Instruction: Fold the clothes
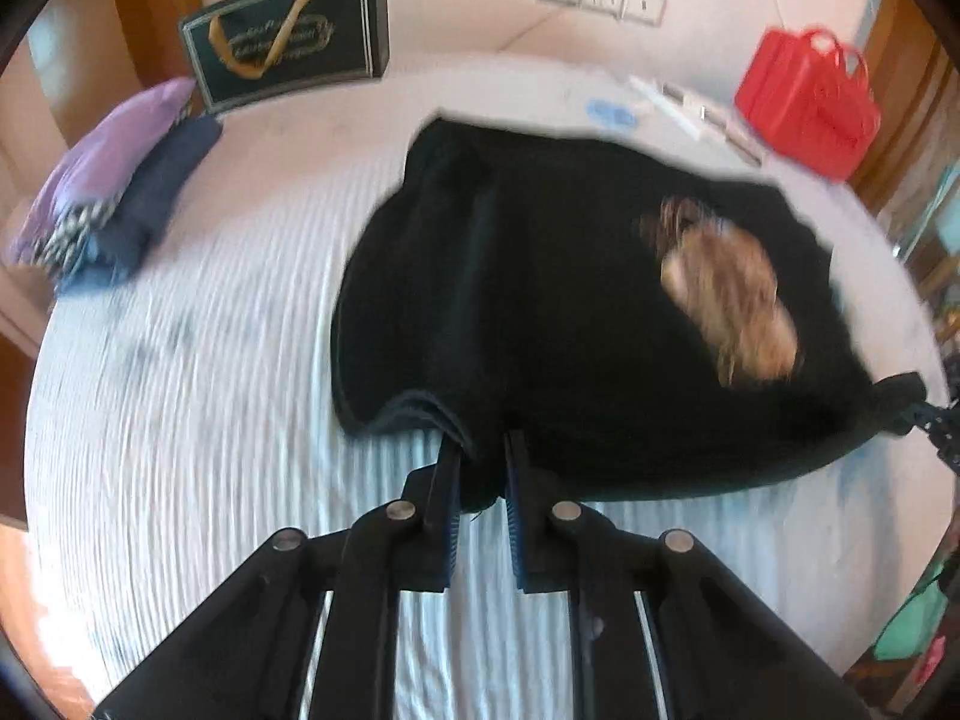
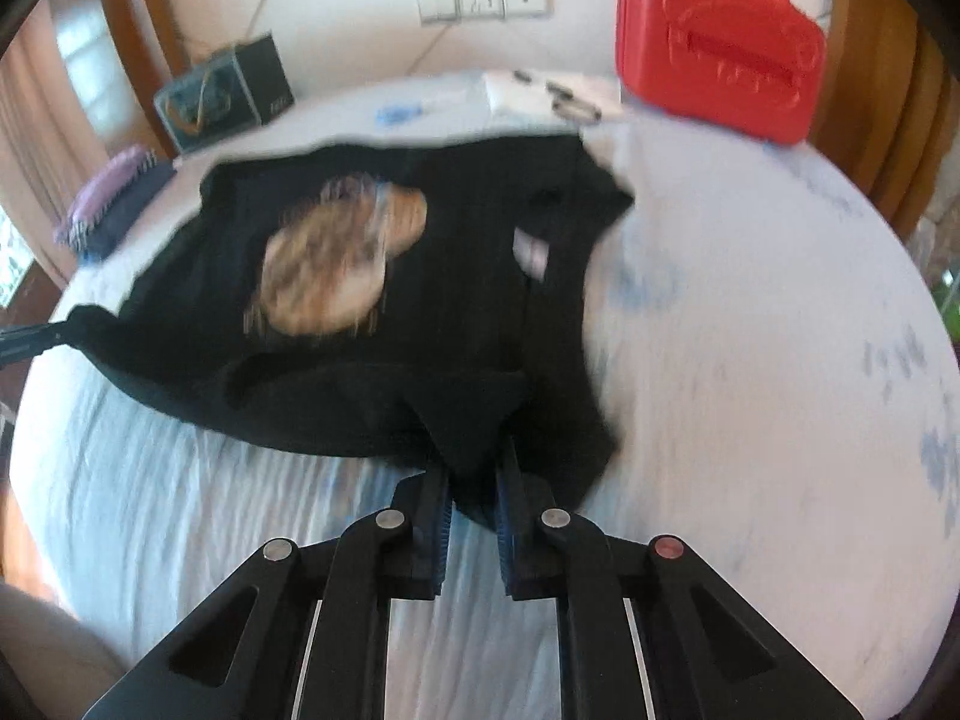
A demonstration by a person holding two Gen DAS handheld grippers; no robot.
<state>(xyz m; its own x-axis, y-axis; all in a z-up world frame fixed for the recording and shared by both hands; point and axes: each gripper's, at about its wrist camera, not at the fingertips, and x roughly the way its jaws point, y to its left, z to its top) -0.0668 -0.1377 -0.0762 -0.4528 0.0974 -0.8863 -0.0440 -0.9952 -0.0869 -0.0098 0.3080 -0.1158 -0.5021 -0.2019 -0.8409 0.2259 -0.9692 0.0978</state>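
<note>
A black shirt with a tan printed picture lies partly folded on a white bed. My left gripper is shut on its near hem, the cloth bunched between the fingers. In the right wrist view the same black shirt spreads ahead, its tan print at the left. My right gripper is shut on the shirt's near edge. The other gripper's tip shows at the far left holding the shirt's corner. Both views are blurred by motion.
The bed sheet is white with faint blue marks. A stack of folded clothes lies at the far left, a dark gift bag behind it. A red plastic case stands at the far right by small papers.
</note>
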